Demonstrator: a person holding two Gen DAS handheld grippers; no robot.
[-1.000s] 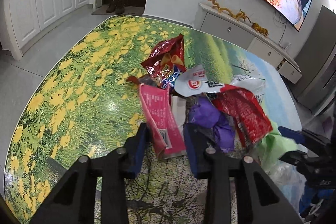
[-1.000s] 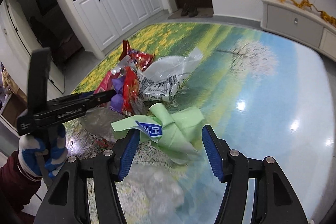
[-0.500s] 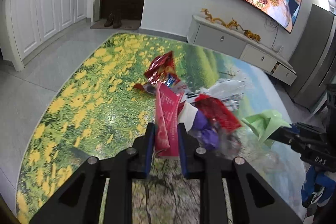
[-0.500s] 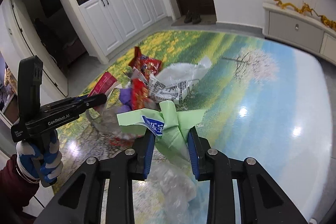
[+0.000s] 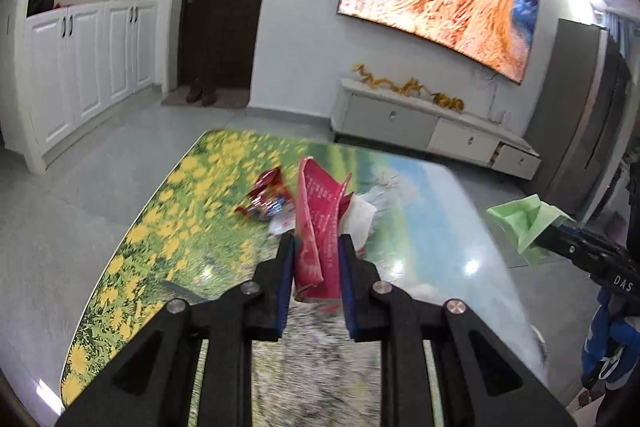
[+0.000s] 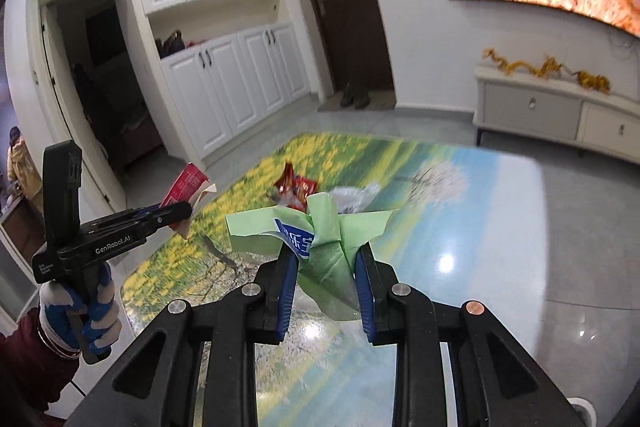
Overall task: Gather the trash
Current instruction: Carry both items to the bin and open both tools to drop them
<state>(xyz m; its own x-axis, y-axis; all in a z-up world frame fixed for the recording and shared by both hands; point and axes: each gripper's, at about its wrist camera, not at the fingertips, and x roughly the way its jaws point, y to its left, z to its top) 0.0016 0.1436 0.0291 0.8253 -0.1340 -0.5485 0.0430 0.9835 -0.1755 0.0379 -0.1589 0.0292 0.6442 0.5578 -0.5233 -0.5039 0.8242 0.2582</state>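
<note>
Jaws clamp pink wrapper (image 5: 316, 227) left — green wrapper (image 6: 324, 247) right.

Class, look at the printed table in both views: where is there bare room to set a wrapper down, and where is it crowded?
Free: the blue-sky side of the table, right of the wrapper pile, and the yellow-flower strip between the pile and the table's left edge. Crowded: the pile itself, mid-table. The pink wrapper and green wrapper are gripped off the table.
</note>
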